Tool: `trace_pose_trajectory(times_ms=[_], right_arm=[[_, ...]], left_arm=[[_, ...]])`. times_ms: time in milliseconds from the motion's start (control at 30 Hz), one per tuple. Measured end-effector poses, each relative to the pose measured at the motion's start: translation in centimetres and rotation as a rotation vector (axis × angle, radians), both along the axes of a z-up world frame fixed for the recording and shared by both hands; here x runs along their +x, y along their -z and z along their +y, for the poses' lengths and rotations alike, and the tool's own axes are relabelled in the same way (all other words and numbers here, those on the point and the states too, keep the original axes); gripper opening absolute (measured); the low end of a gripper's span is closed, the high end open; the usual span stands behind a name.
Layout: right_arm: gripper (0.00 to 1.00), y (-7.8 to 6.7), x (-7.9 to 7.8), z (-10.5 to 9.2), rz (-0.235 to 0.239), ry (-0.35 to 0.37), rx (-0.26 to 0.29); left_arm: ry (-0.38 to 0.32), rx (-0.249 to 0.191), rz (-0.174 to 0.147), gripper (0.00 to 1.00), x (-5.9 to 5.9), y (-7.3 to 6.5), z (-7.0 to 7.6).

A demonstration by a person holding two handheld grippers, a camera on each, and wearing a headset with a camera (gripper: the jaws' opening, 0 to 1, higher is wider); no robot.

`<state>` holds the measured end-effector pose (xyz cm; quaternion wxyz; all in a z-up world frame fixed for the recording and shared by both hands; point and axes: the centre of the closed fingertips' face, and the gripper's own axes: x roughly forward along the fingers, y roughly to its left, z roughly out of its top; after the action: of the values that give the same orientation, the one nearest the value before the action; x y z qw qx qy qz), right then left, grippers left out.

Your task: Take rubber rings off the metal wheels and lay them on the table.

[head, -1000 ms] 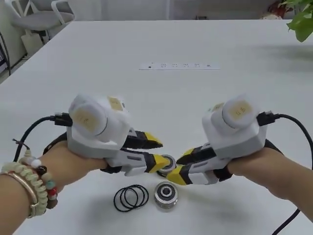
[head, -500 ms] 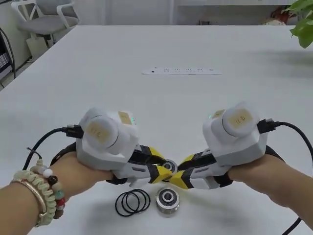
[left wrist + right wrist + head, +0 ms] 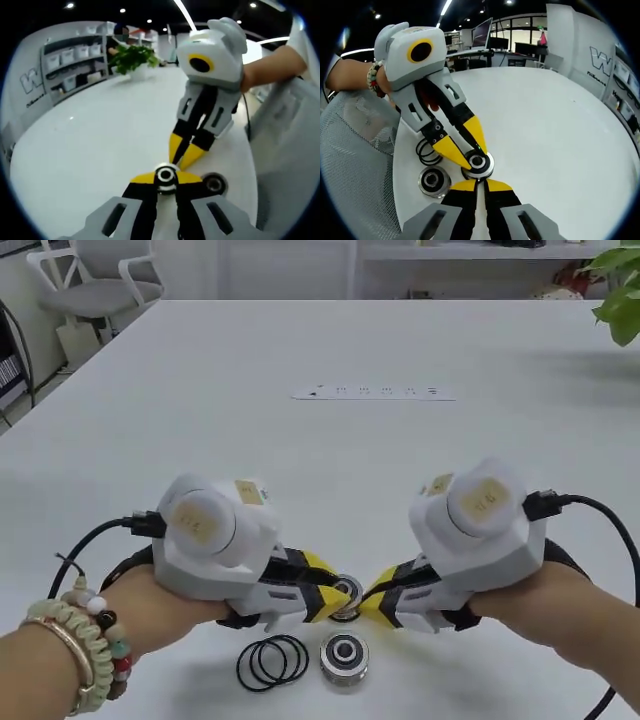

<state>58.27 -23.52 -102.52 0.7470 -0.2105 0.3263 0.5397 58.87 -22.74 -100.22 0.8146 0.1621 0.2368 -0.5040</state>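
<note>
Two metal wheels are in play. The held wheel point(image 3: 345, 592) sits between the tips of both grippers, near the middle of the desk's point(image 3: 300, 470) near edge. The left gripper point(image 3: 328, 592) comes in from the left with its yellow-tipped jaws clamped on either side of this wheel, and its own view shows the wheel seated squarely between the tips. The right gripper point(image 3: 371, 597) comes in from the right. Its jaws are drawn almost together, leaving only a thin gap, and their tips rest against the wheel's rim. Whether they pinch a ring there cannot be told.

The loose wheel point(image 3: 343, 655) lies flat on the desk, just nearer than the held one, with its hub facing up. Just to its left lie the rubber rings point(image 3: 272, 661), a few thin black loops overlapping each other on the desk.

Farther out, a white power strip point(image 3: 373, 392) lies on the desk. A chair point(image 3: 95, 280) stands beyond the far left corner, and green plant leaves point(image 3: 620, 285) show at the far right.
</note>
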Motion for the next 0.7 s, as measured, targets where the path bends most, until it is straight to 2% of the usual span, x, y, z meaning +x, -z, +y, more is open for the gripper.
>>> trace_pose_trajectory(times_ms=[100,167,267,333,467,600,700], right_arm=[[0.00,0.14,0.41,-0.18,0.053,0.085,0.010],[0.00,0.16,0.96,-0.28,0.066,0.136,0.019],[0.00,0.17,1.08,-0.28,0.104,0.173,0.036],[0.00,0.06,1.07,-0.31,0.141,0.203,0.067],[0.00,-0.29,1.09,-0.56,0.254,0.285,0.153],[0.00,-0.30,1.08,-0.65,0.303,0.315,0.185],[0.00,-0.57,1.15,-0.66,0.356,0.348,0.228]], left_arm=[[0.000,0.000,-0.002,0.14,-0.02,0.04,-0.02],[0.000,0.007,-0.010,0.14,0.03,0.05,0.06],[0.009,0.022,-0.029,0.14,0.03,0.06,0.13],[0.010,0.028,-0.032,0.14,0.03,0.05,0.10],[0.019,0.042,-0.048,0.14,0.02,0.12,0.11],[0.016,0.035,-0.041,0.14,0.05,0.17,0.11],[0.013,0.031,-0.037,0.14,0.09,0.19,0.12]])
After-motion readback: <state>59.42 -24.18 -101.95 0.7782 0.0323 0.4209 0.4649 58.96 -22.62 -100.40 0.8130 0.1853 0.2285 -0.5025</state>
